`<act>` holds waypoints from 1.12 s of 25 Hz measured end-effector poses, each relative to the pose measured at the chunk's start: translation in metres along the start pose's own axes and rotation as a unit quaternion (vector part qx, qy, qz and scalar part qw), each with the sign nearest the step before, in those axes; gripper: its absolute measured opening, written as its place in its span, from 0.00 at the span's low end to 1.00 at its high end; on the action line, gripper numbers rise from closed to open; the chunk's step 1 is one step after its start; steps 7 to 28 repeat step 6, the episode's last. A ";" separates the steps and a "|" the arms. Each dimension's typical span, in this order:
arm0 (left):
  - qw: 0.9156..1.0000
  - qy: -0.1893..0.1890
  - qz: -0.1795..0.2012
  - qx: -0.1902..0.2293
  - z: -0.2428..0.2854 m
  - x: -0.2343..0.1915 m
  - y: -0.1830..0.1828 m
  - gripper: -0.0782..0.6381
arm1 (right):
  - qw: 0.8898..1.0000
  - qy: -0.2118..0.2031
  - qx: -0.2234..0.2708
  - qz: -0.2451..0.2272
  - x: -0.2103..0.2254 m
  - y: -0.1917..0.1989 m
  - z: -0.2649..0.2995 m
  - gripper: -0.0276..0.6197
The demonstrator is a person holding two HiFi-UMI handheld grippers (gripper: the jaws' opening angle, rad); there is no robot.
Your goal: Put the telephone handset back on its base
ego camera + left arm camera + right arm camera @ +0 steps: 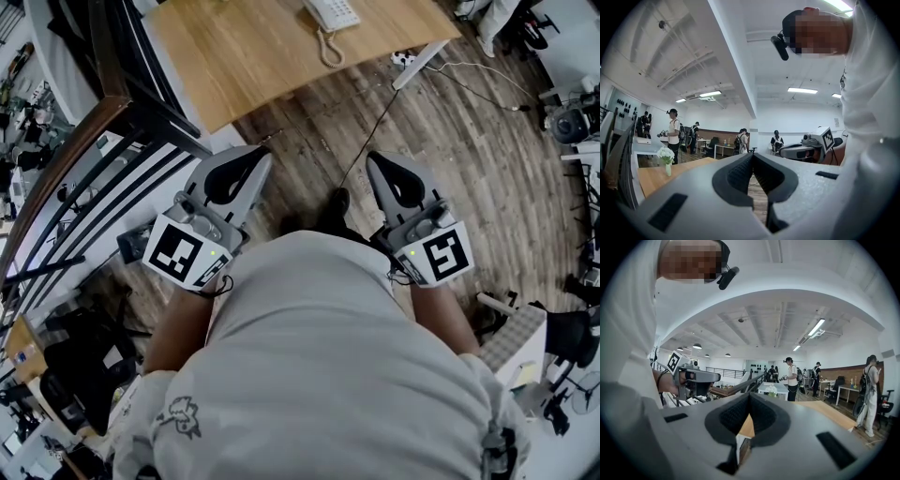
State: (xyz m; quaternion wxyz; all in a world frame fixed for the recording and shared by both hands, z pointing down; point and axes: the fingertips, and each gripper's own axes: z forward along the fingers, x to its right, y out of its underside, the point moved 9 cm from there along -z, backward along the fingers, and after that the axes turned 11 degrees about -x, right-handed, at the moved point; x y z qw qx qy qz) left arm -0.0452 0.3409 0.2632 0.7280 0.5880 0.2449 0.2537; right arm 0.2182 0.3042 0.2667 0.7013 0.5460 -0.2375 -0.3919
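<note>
A white telephone [330,13] stands at the far edge of the wooden table [253,52], cut off by the top of the head view. Its coiled cord [330,49] hangs toward me, and I cannot tell how the handset lies. My left gripper [255,159] and right gripper [375,161] are held close to my body over the floor, well short of the table. Both point forward, with their jaws shut and nothing between them. The left gripper view shows its tips [753,157] closed, with the right gripper [811,145] beside them. The right gripper view shows its tips [749,395] closed too.
A dark stair railing [84,187] runs along my left. A black cable [375,122] crosses the wood floor near the table's white leg [420,64]. A vase of white flowers [666,157] stands on the table. Several people stand in the room beyond it.
</note>
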 end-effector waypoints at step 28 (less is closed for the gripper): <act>1.000 0.002 -0.006 0.008 -0.010 -0.002 0.001 0.12 | 1.000 0.003 -0.002 -0.002 -0.009 0.001 0.002 0.05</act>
